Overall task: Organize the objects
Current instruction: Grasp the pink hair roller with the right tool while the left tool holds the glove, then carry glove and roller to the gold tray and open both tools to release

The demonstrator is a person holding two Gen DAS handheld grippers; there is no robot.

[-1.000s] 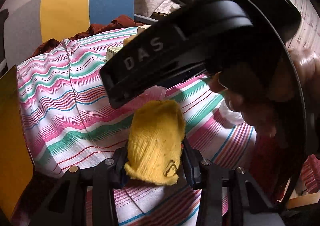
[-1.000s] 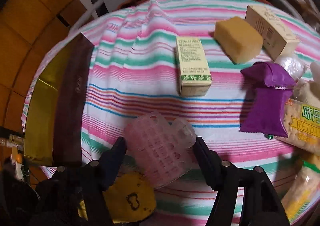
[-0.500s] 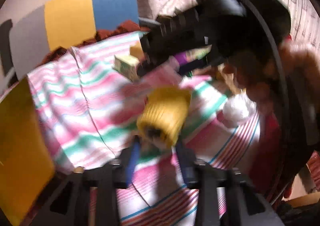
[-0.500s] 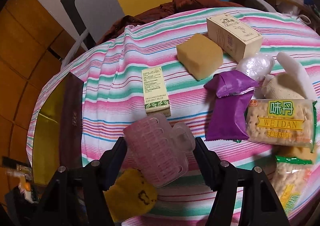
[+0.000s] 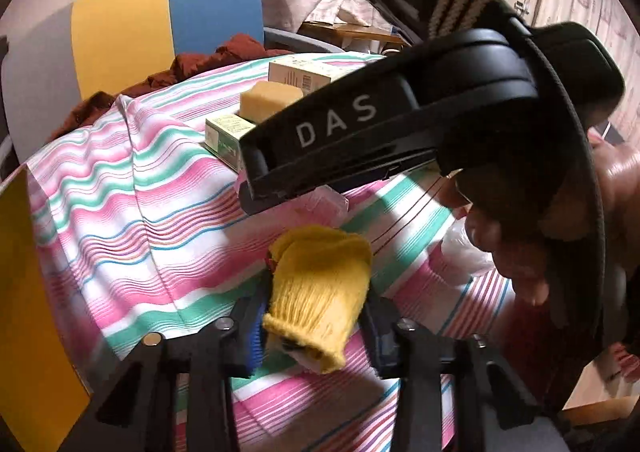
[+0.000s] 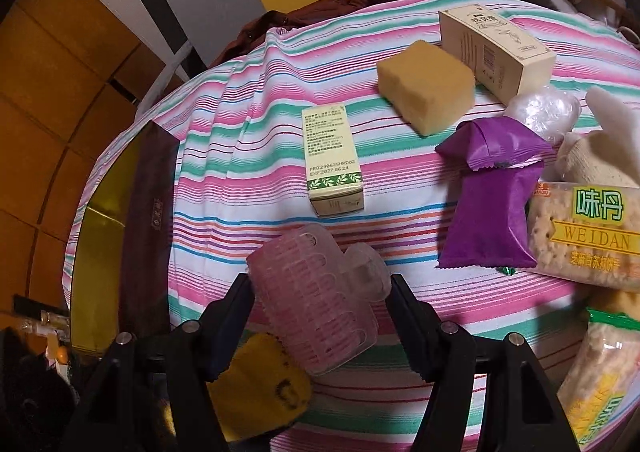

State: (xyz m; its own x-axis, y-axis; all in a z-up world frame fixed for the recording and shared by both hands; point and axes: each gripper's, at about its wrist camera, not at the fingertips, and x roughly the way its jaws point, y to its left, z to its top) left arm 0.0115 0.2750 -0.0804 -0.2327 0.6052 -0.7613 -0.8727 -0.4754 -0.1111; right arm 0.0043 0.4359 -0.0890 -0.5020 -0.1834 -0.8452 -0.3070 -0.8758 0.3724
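My left gripper [image 5: 316,316] is shut on a rolled yellow knit sock [image 5: 320,292], held above the striped tablecloth [image 5: 120,204]. The same yellow sock [image 6: 260,384] shows low in the right wrist view, below the other tool. My right gripper [image 6: 320,300] is shut on a translucent pink plastic clip [image 6: 316,292] and hovers over the cloth's near edge. From the left wrist view, the right tool is the big black body marked DAS [image 5: 380,140], held by a hand [image 5: 520,252], with the pink clip [image 5: 320,204] just under it.
On the cloth lie a green-and-cream box [image 6: 332,160], a yellow sponge block [image 6: 428,88], a cream carton [image 6: 496,48], a purple packet [image 6: 488,204], cracker packs [image 6: 588,236] and a clear plastic ball [image 6: 544,108]. A gold-and-brown box [image 6: 132,236] lies at the left edge.
My left gripper swung with the yellow sock, blurring mid-way, and the sock now sits turned in the jaws. The right gripper rose and pulled back with the pink clip, so more of the table shows.
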